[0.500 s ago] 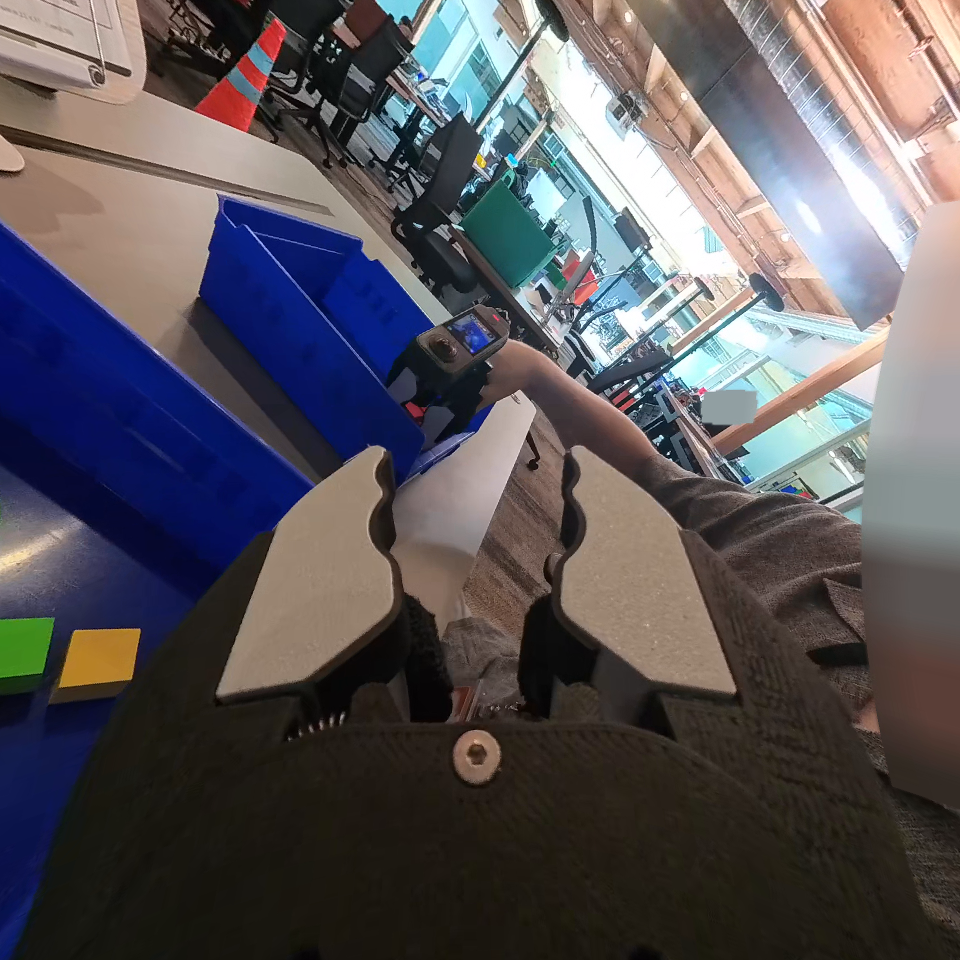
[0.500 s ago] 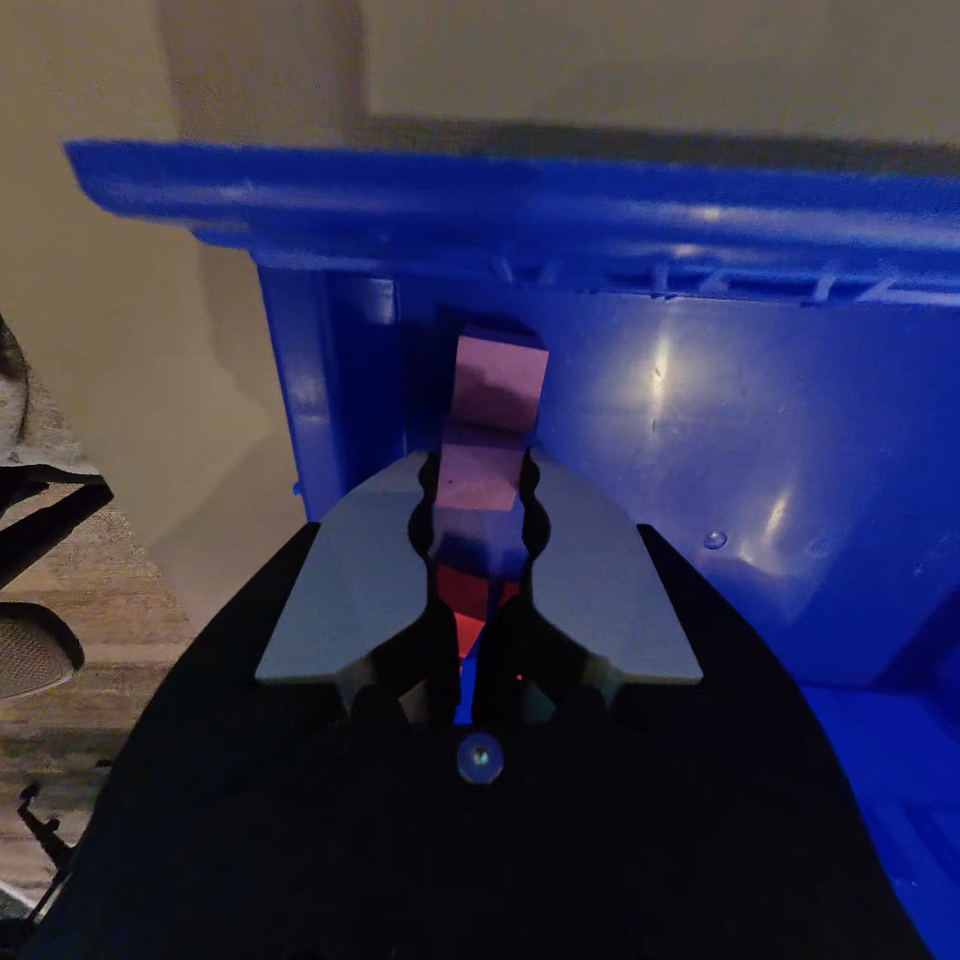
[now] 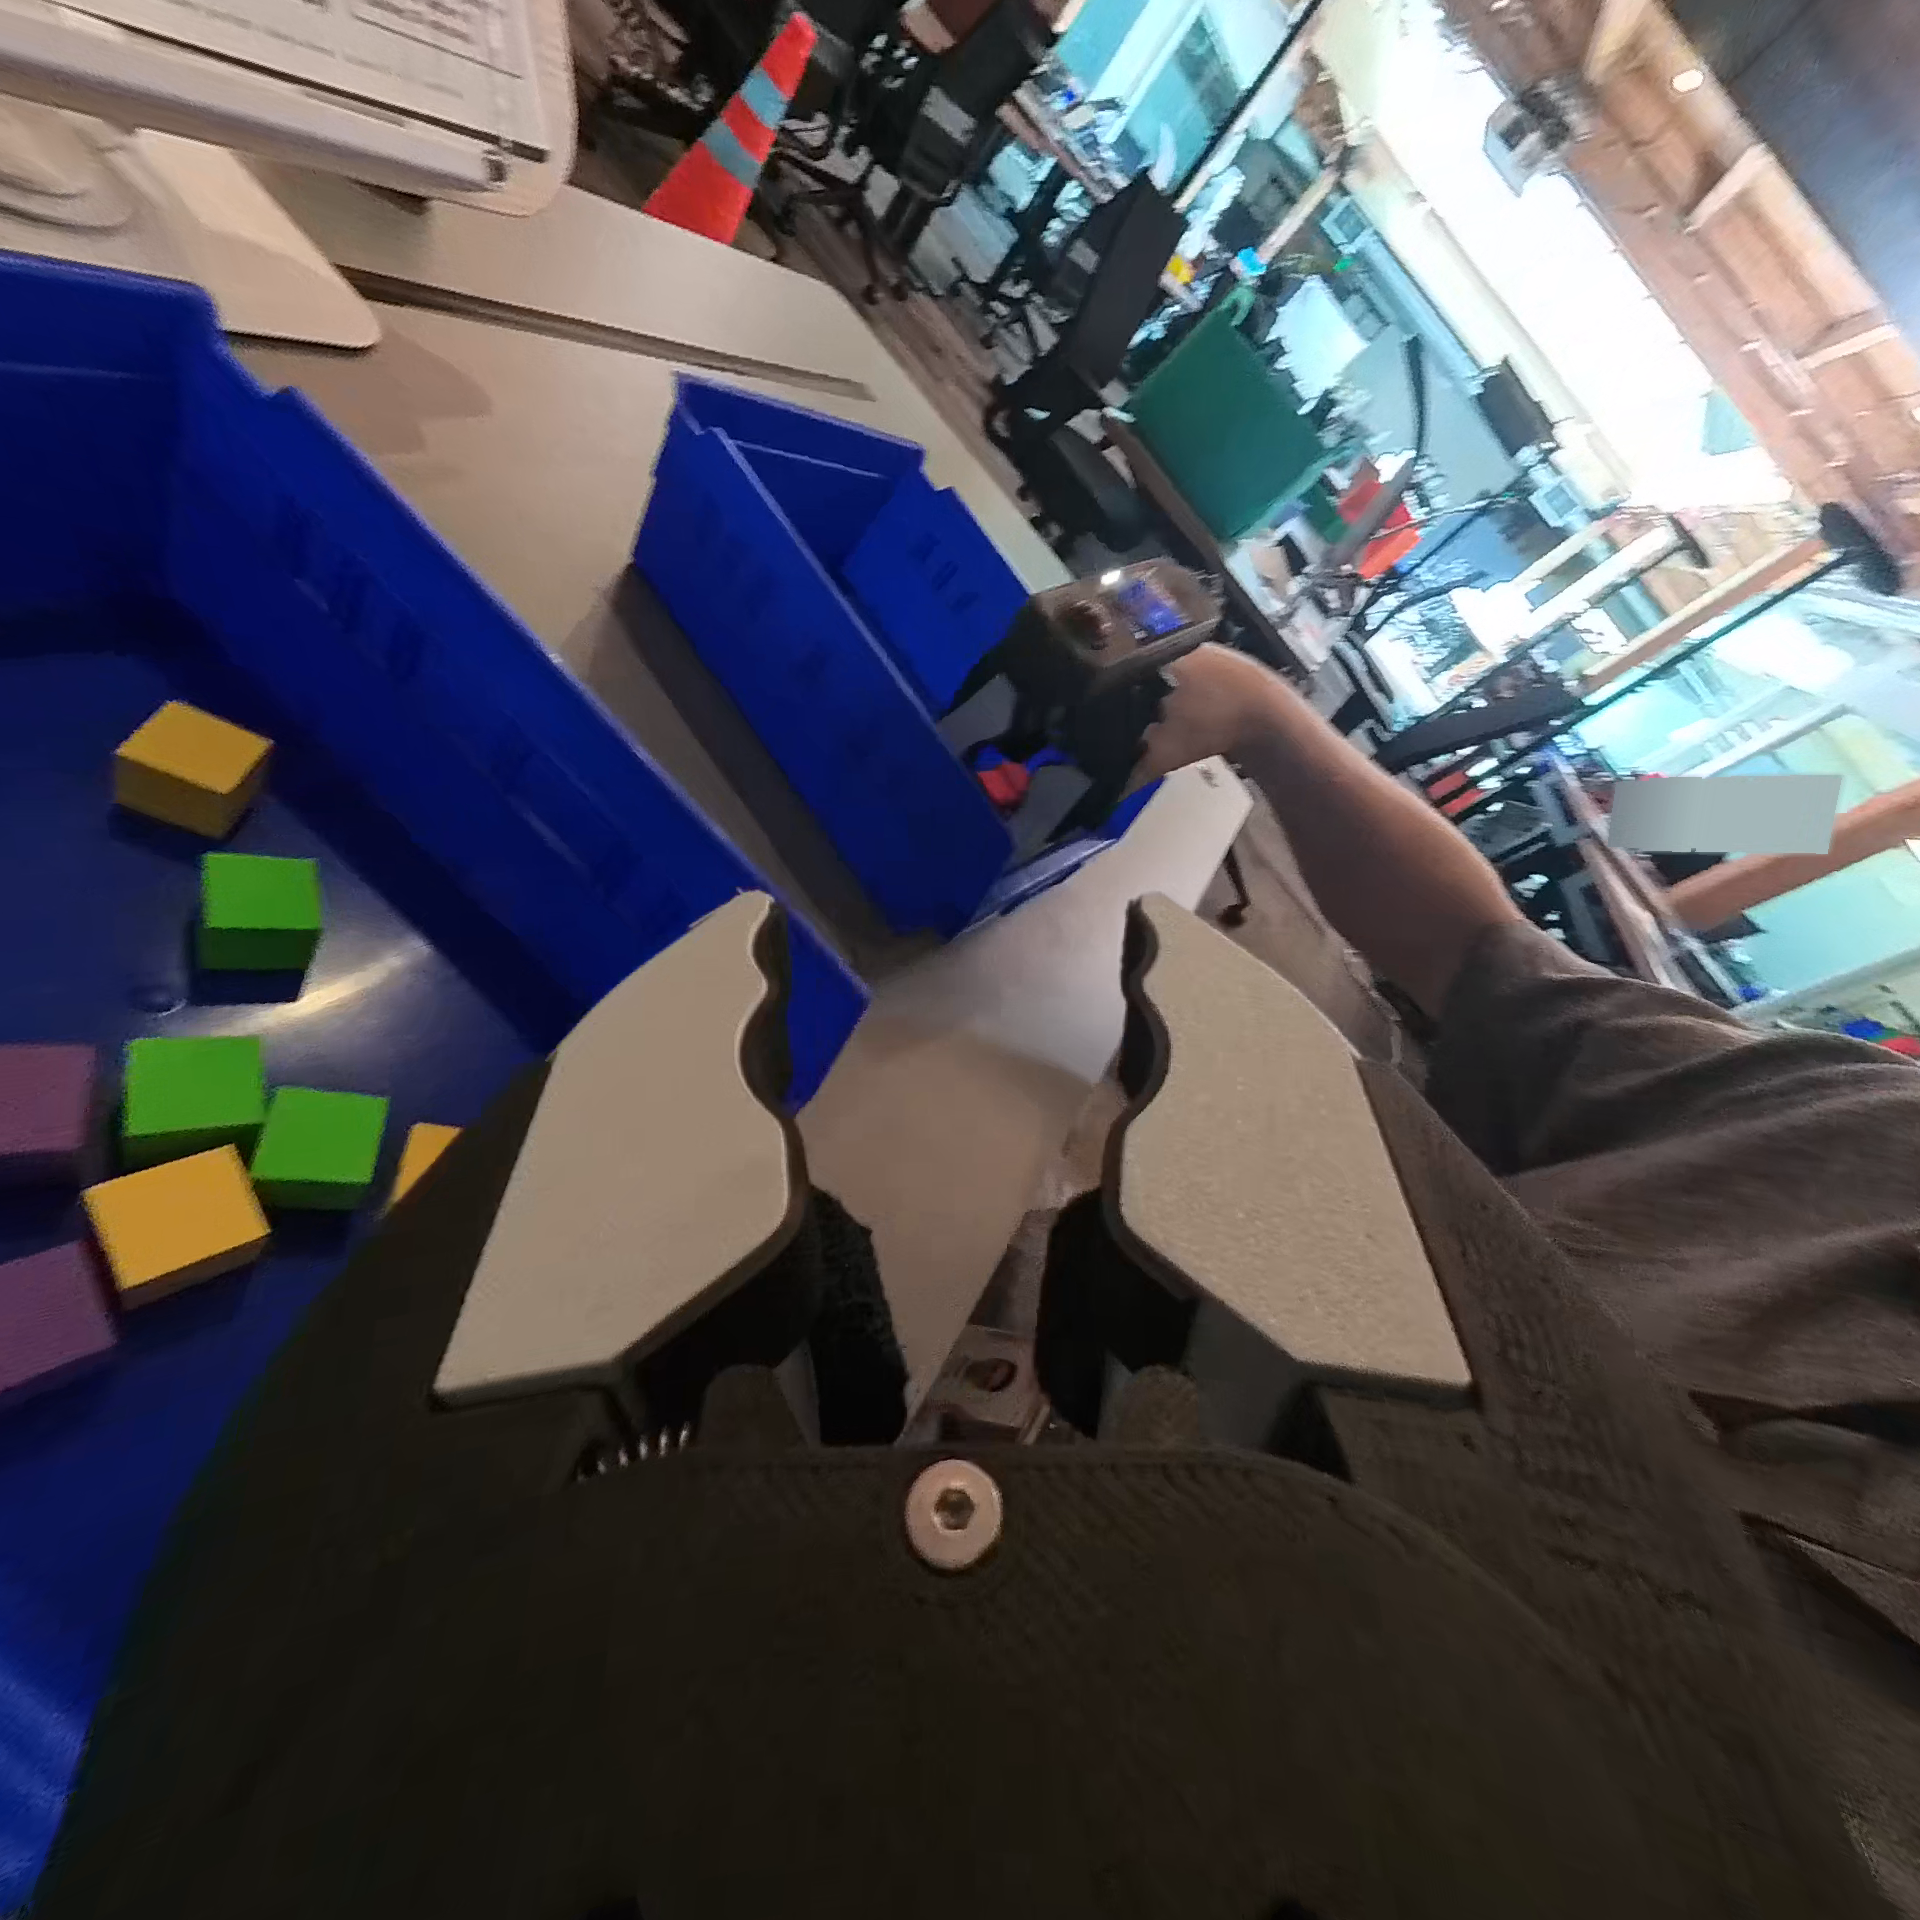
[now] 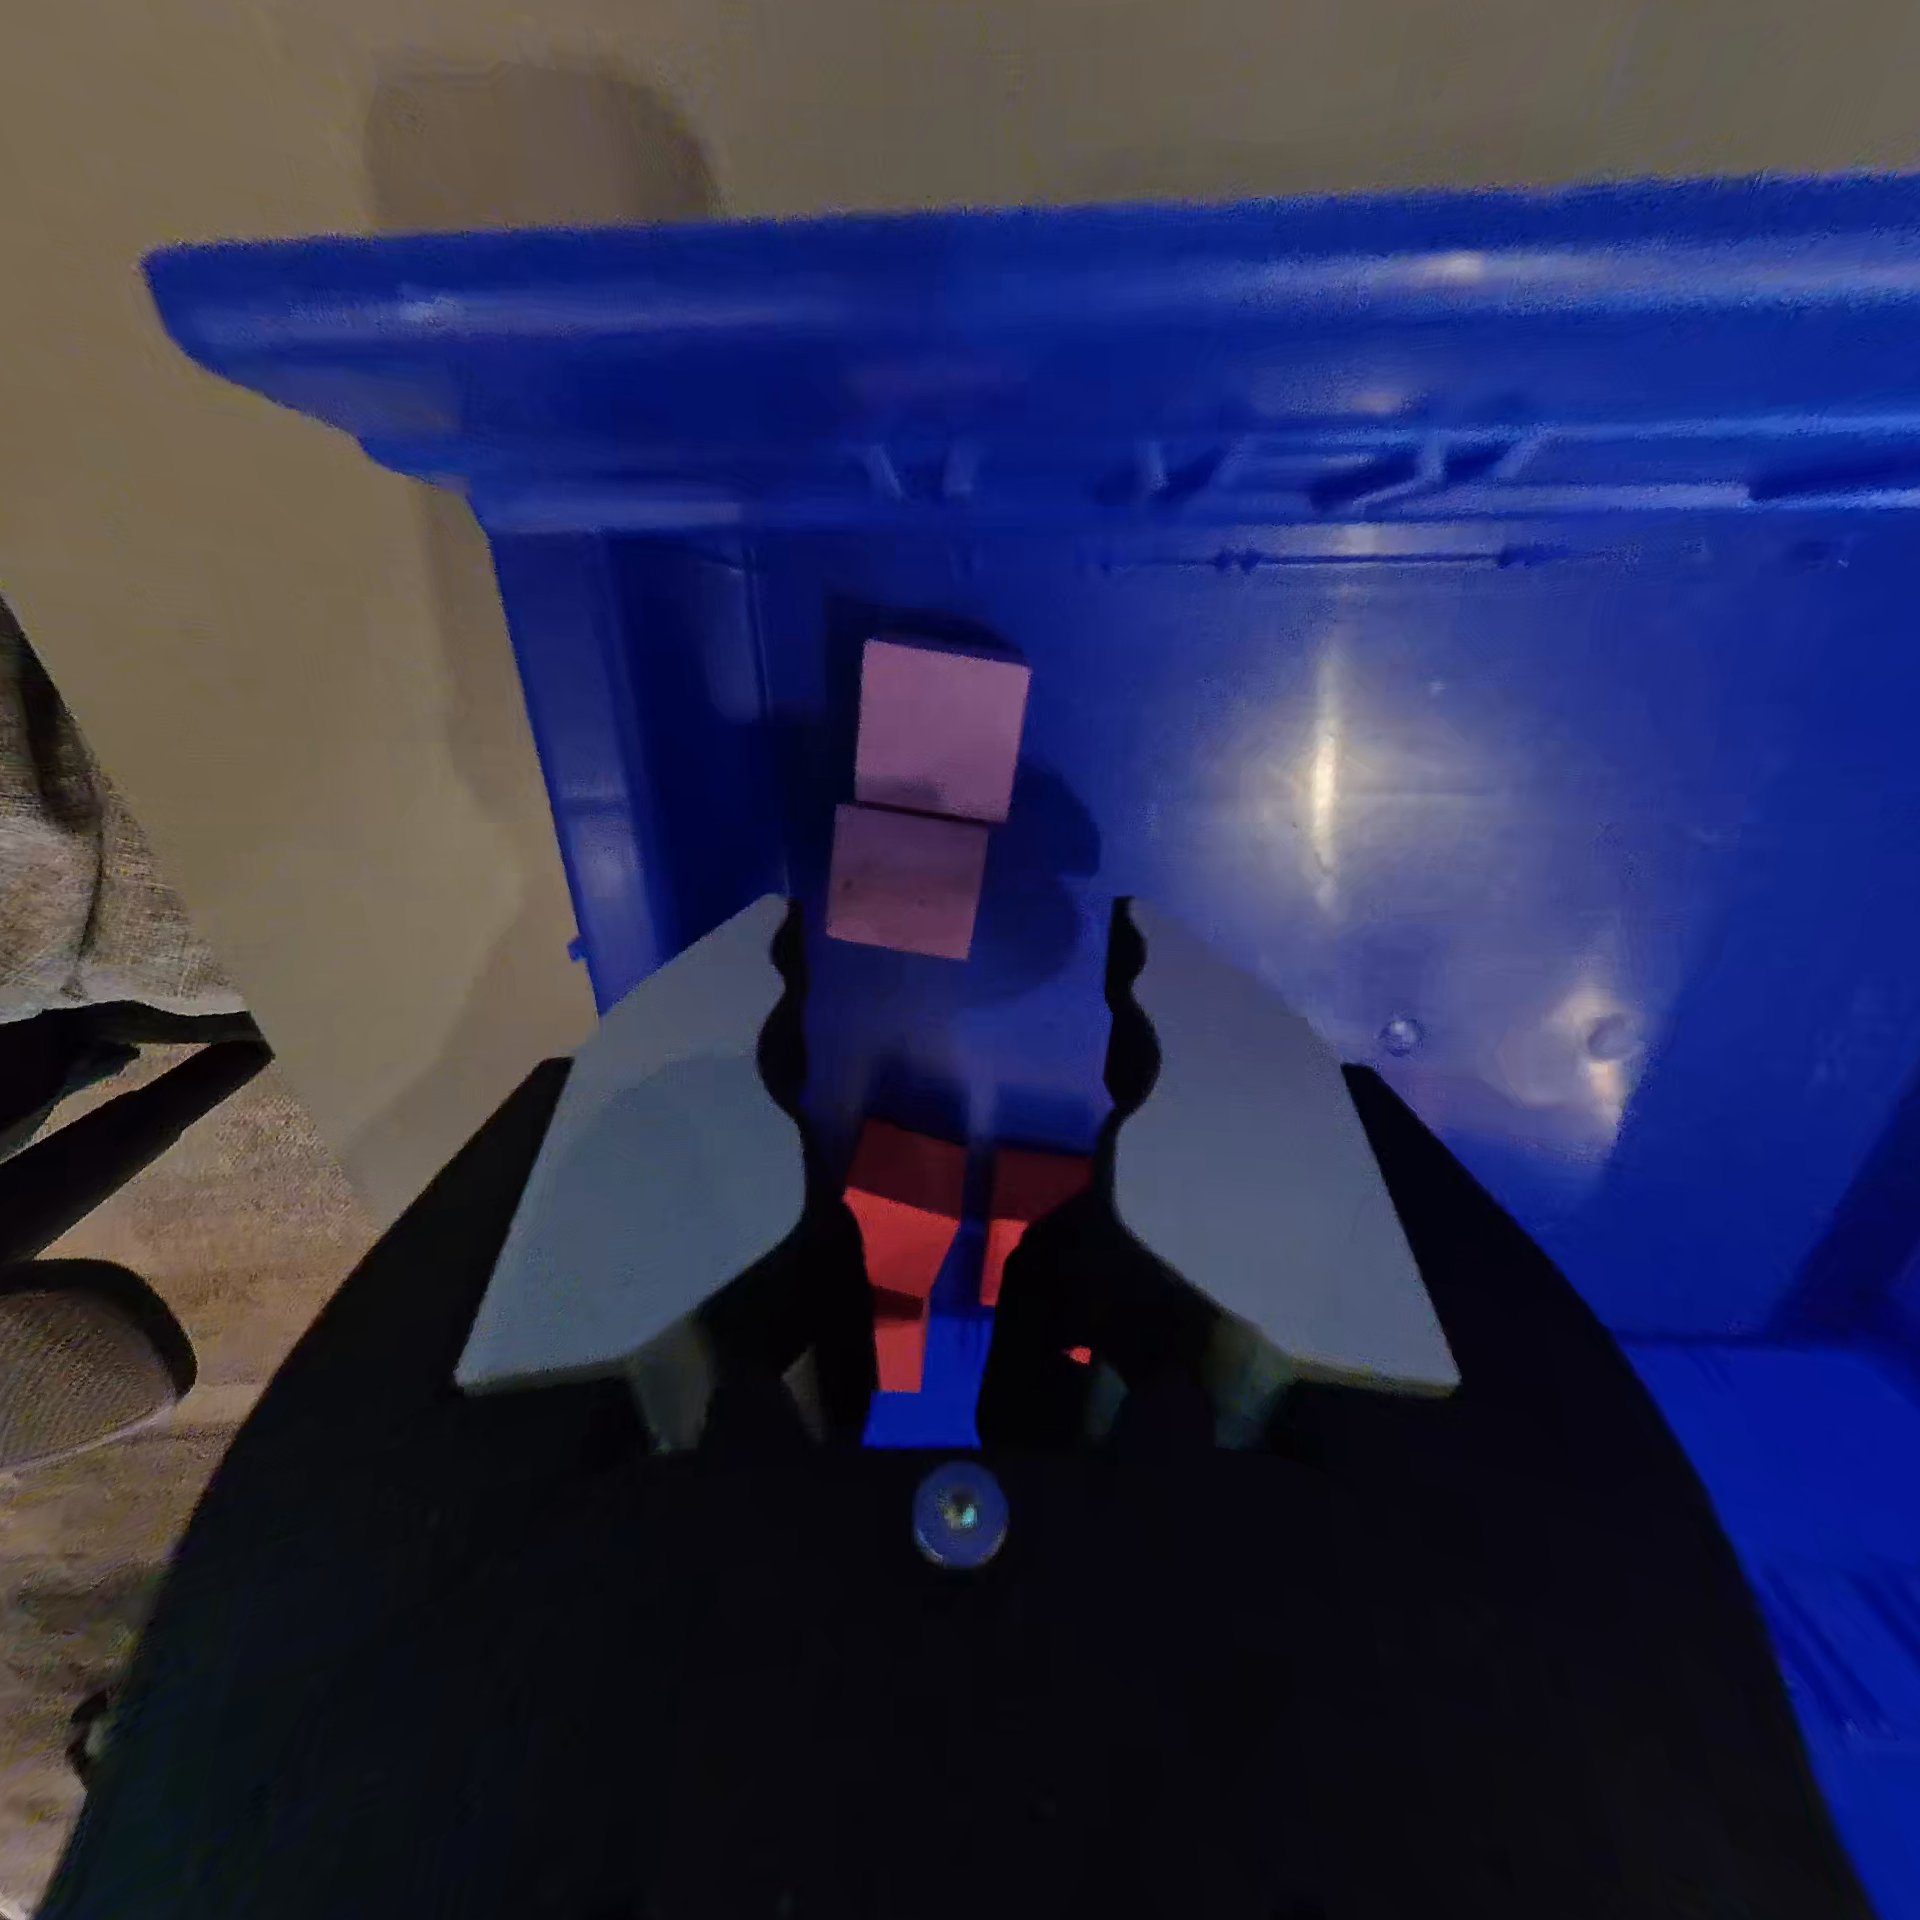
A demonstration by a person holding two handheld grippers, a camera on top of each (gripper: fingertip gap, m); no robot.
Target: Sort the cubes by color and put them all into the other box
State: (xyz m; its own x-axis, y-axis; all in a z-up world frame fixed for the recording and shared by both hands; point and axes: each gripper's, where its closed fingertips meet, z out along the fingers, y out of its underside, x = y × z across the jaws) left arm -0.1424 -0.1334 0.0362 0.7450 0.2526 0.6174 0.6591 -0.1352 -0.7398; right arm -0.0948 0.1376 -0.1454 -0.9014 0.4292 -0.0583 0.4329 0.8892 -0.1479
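A person's right gripper (image 4: 951,935) hangs inside a small blue bin (image 4: 1351,831), its grey fingers (image 4: 665,1164) spread apart and holding nothing. Just ahead of the fingertips, two pale purple blocks (image 4: 920,800) lie one beyond the other near the bin's corner, touching each other; the nearer one sits just beyond the left fingertip, seemingly free of both fingers. Red blocks (image 4: 904,1236) lie on the bin floor lower down, between the finger bases. The bin rests on a beige table (image 4: 260,623).

The left gripper (image 3: 951,935) is held above the table's edge (image 3: 935,1091), beside the corner of a large blue bin (image 3: 499,748), with its jaws likewise wide apart and empty. In that bin, to the gripper's left, lie loose yellow blocks (image 3: 192,767), green blocks (image 3: 258,912) and purple blocks (image 3: 47,1112). Farther along the table stands the small blue bin, where the person's forearm (image 3: 1340,800) reaches in with the other gripper's handle. An orange traffic cone (image 3: 738,145) and office chairs (image 3: 1081,457) stand beyond the table.
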